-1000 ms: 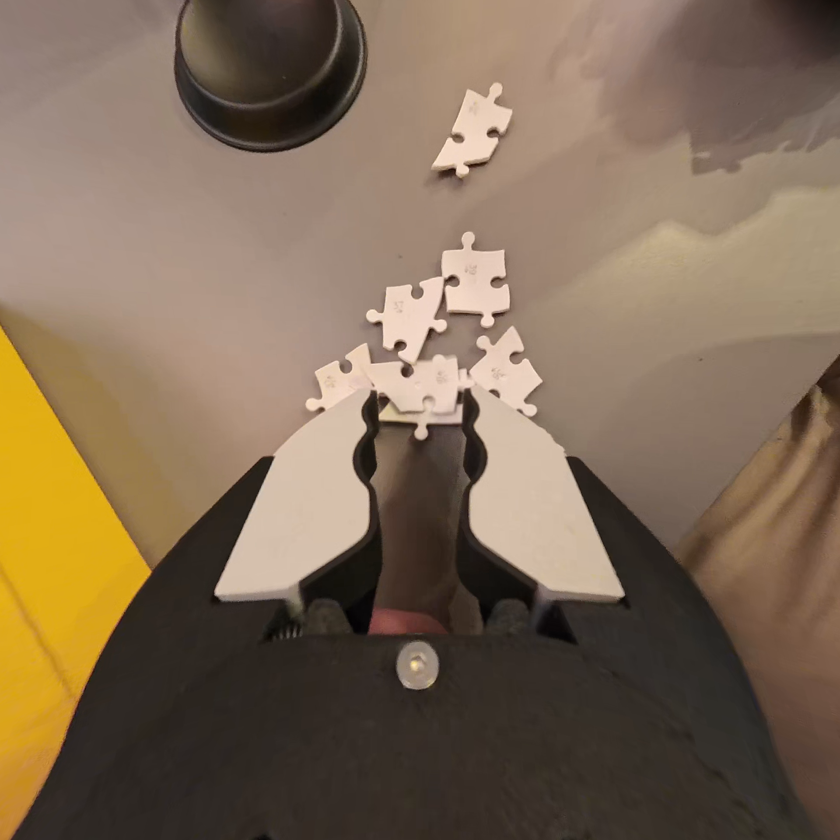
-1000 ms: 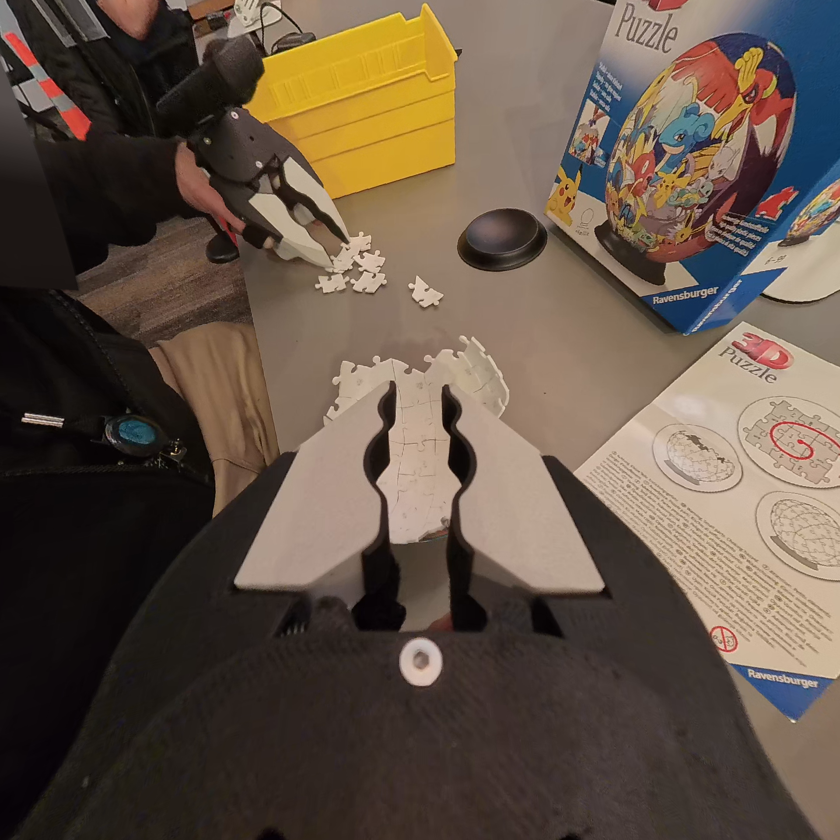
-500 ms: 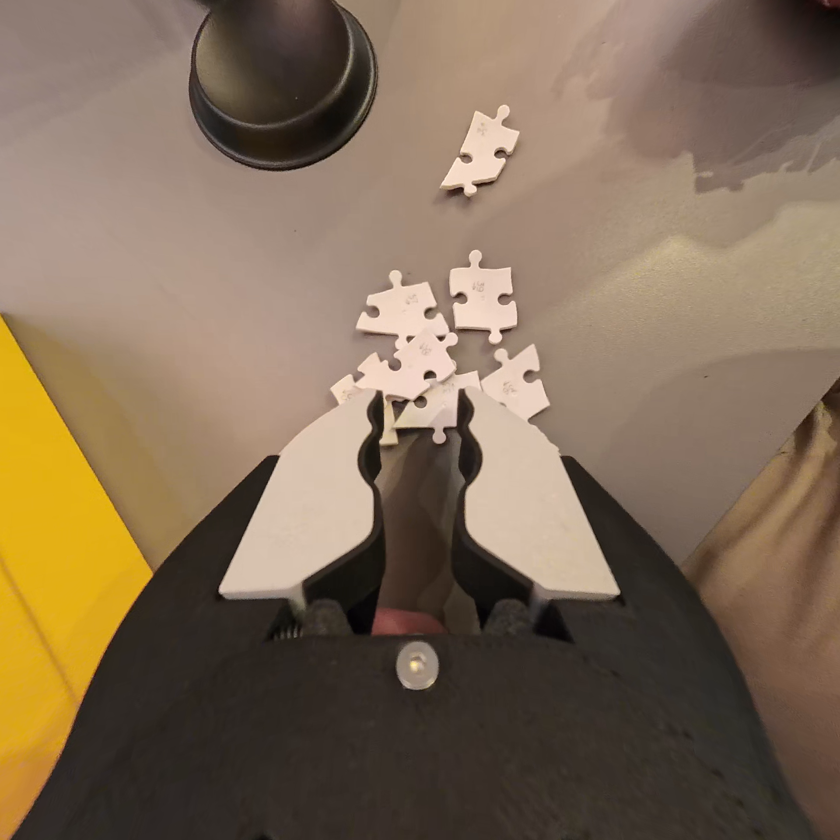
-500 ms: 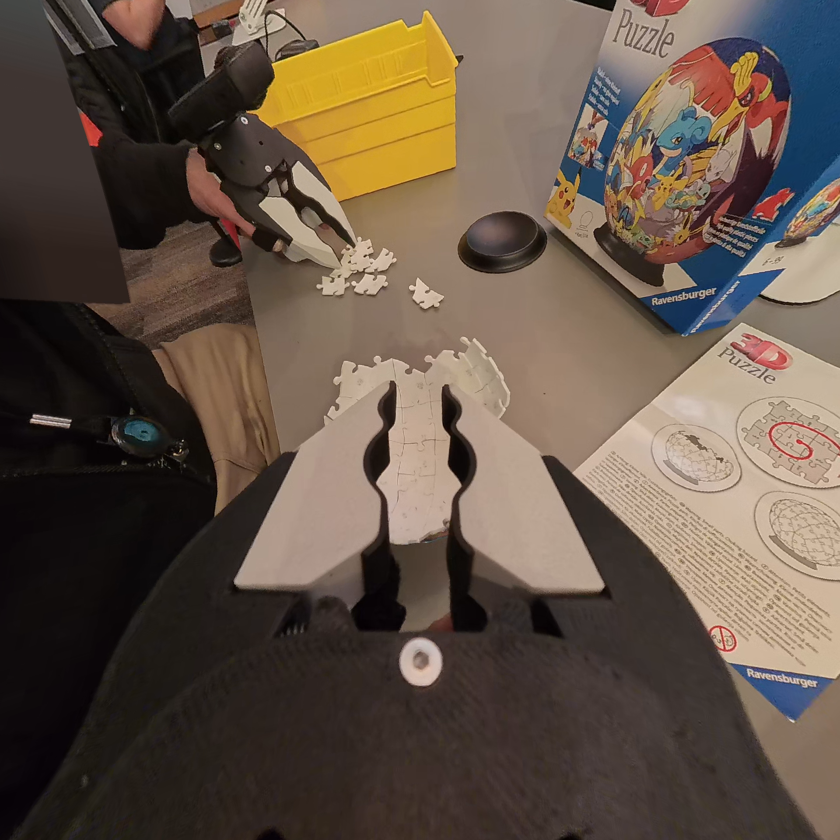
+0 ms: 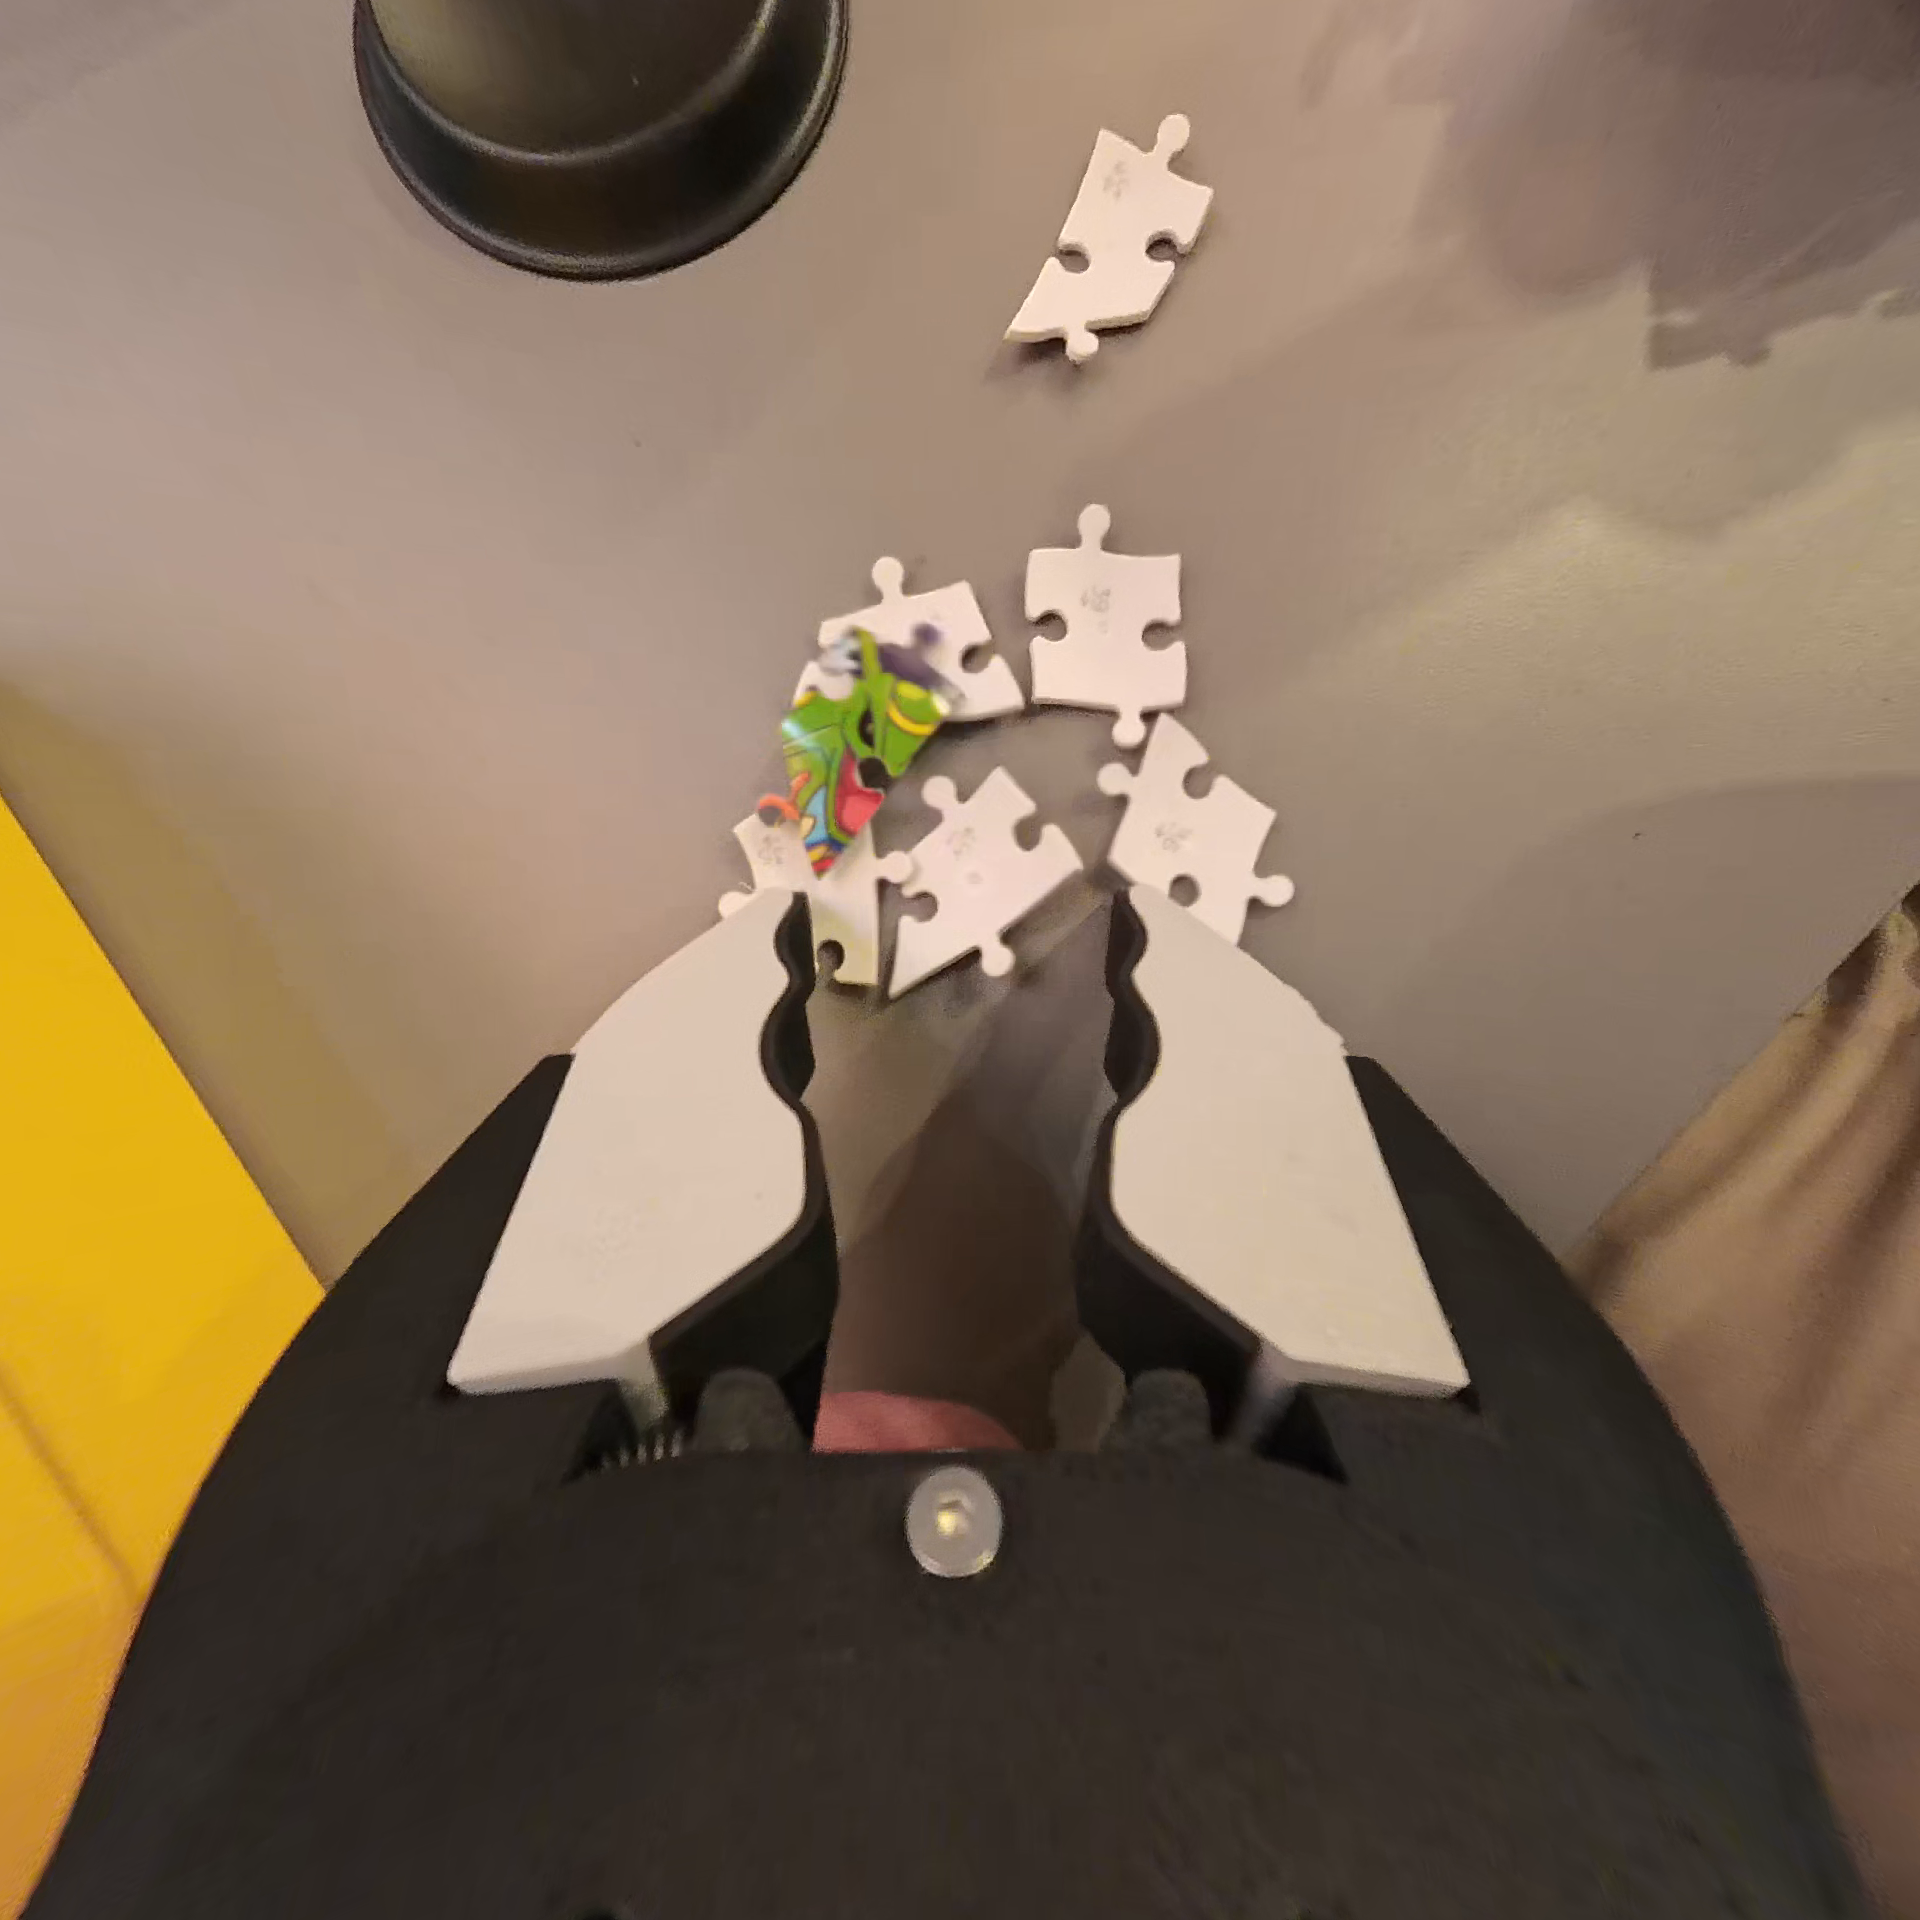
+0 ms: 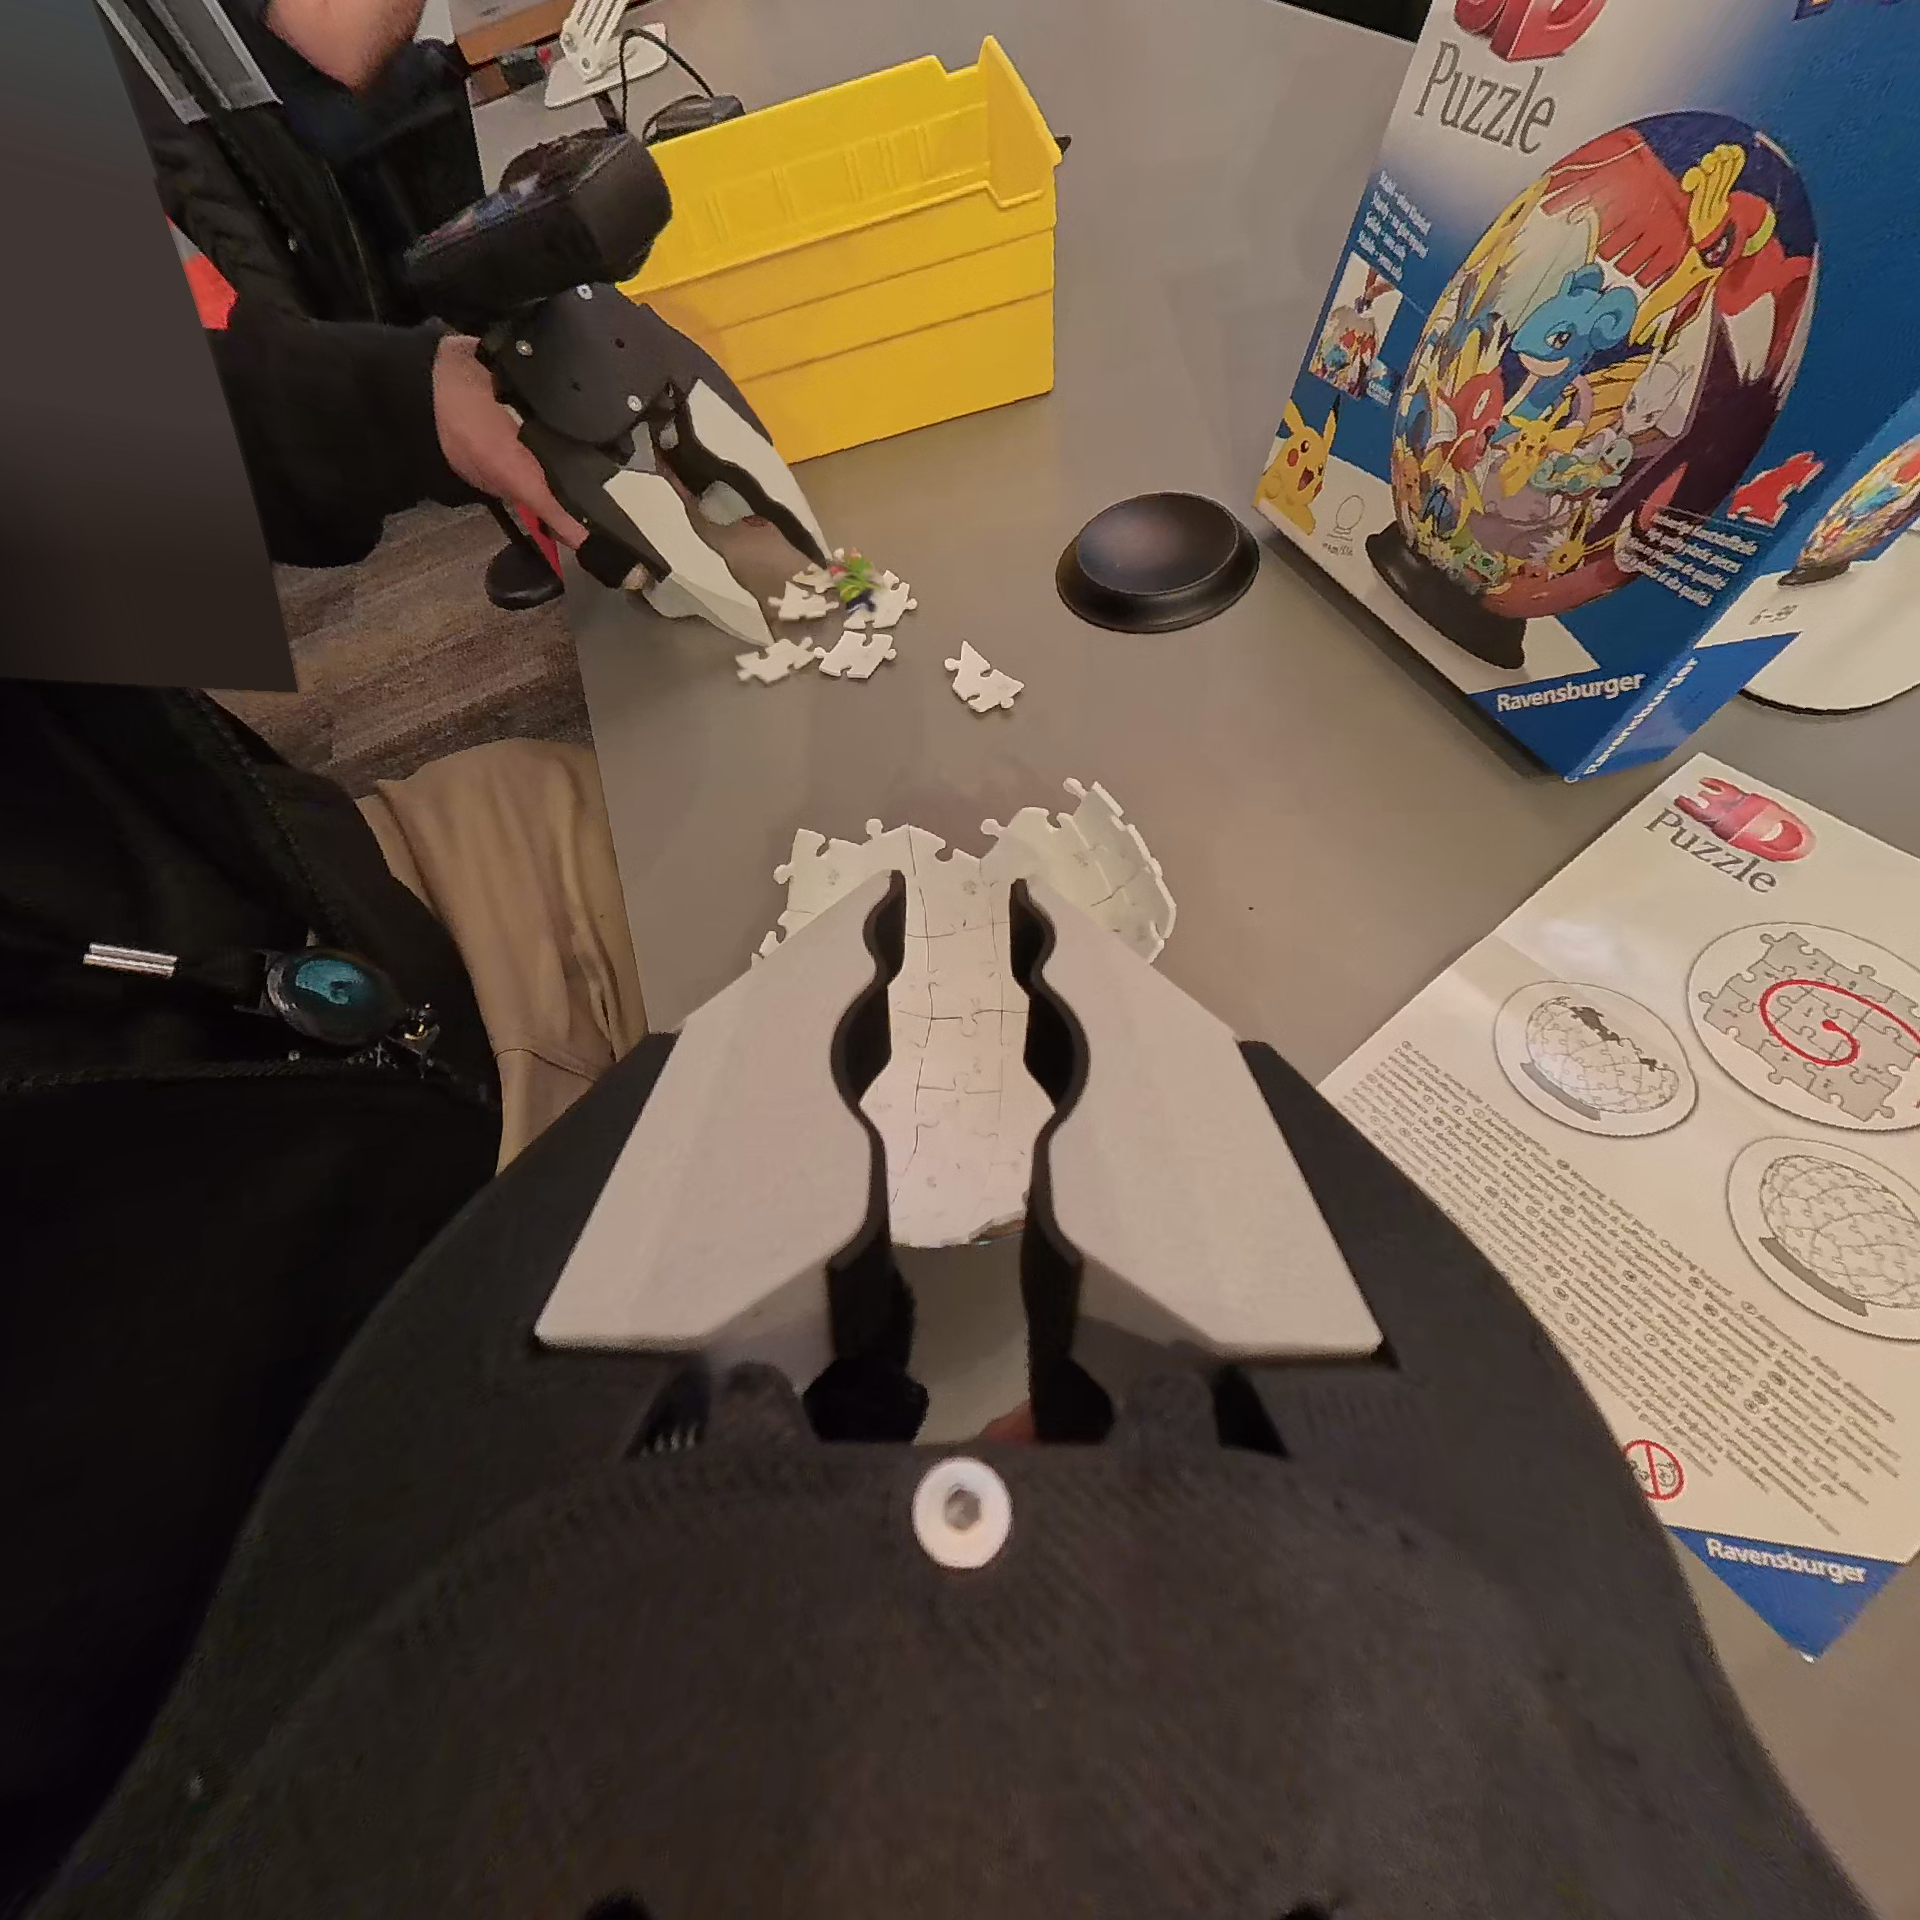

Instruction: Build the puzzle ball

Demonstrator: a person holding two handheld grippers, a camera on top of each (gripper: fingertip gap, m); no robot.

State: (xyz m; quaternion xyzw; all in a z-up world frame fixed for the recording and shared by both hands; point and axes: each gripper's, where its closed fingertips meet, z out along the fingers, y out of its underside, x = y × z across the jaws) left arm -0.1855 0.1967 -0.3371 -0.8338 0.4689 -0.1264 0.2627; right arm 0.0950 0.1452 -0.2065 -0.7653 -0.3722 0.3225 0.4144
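Right now I have the left hand-held gripper spread wide and empty over the loose puzzle pieces on the counter to choose one, while the right hand-held gripper, narrowed, seems to steady the half-built puzzle ball shell nearer me.

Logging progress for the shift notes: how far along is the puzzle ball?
Done: a curved shell of joined pieces lies under the right gripper. In hand: nothing; the open left gripper noses at loose pieces, one flipped to its coloured face. Left: fitting those and seating the ball on the black stand.
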